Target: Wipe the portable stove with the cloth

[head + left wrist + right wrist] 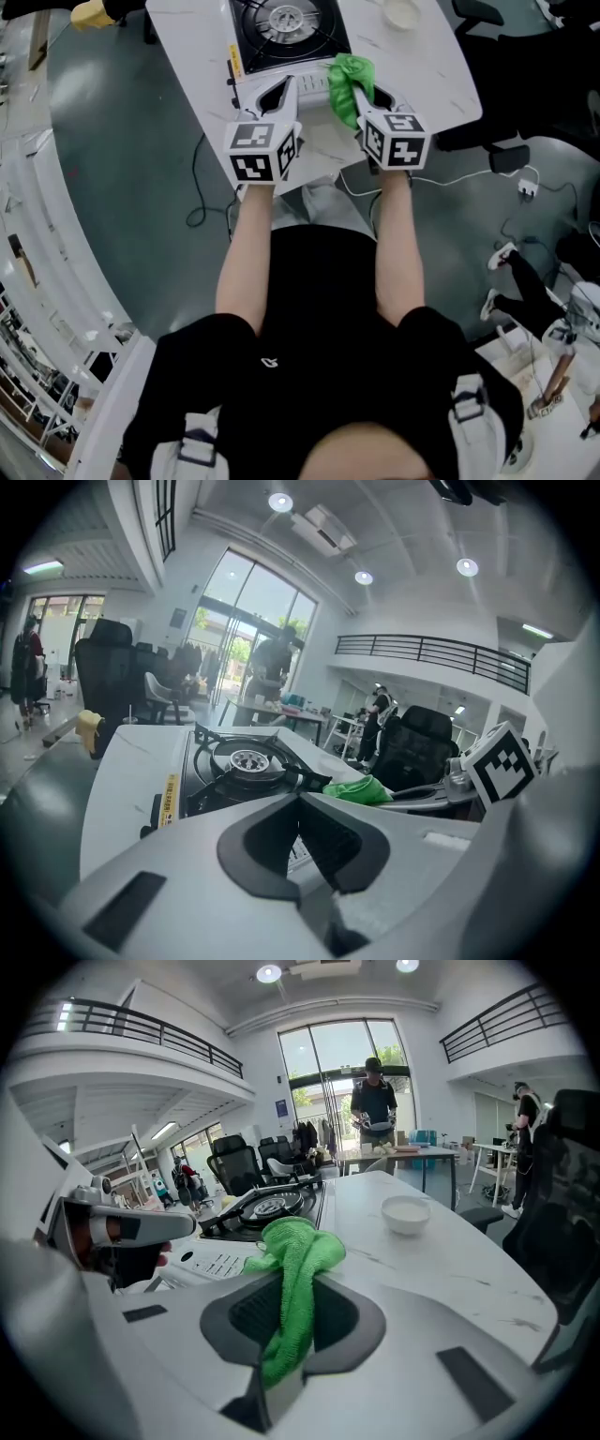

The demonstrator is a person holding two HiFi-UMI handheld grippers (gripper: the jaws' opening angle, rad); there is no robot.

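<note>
At the portable stove (286, 28), a crumpled bright-green cloth (296, 1241) clamped in the right gripper (291, 1288); left gripper (300, 797) closed, empty.

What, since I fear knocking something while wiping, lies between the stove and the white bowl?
Nothing. Only bare white table runs between the stove and the bowl. It is clearest in the right gripper view, and the head view agrees.

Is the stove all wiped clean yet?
Not yet. Done: the green cloth is picked up, clamped in the right gripper. In hand: it hangs by the portable stove's front corner, with the left gripper shut and empty beside it. Left: the wiping itself, since the cloth isn't on the burner top.
</note>
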